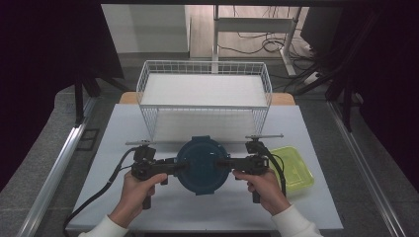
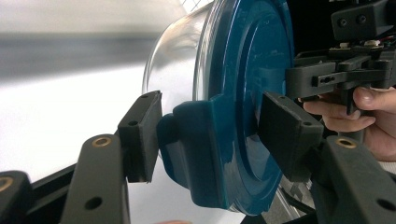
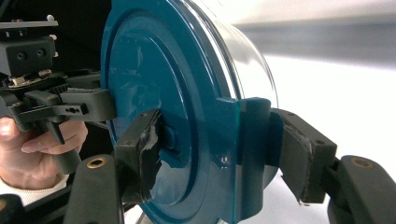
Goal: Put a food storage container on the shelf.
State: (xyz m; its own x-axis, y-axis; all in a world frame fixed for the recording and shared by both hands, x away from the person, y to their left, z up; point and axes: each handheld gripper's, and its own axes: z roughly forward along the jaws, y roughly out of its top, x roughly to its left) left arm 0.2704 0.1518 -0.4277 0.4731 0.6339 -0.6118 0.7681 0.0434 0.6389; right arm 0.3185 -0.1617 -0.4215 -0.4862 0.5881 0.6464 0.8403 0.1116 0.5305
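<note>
A round clear container with a dark blue lid [image 1: 201,165] hangs level between my two grippers, above the front middle of the table. My left gripper [image 1: 182,167] is shut on the latch tab at the lid's left edge. In the left gripper view, one of its pads [image 2: 140,135] presses the tab's underside and the other lies on the lid [image 2: 243,84]. My right gripper [image 1: 223,163] is shut on the opposite tab. In the right gripper view its pads [image 3: 140,149] clamp the lid [image 3: 154,79] and the tab [image 3: 247,140]. The clear bowl [image 2: 177,70] bulges below the lid.
A white wire basket [image 1: 205,105] on legs stands at the back of the grey table [image 1: 163,207]. A yellow-green lidded box [image 1: 296,168] lies just right of the right hand. Cables trail from both grippers towards the table's front edge.
</note>
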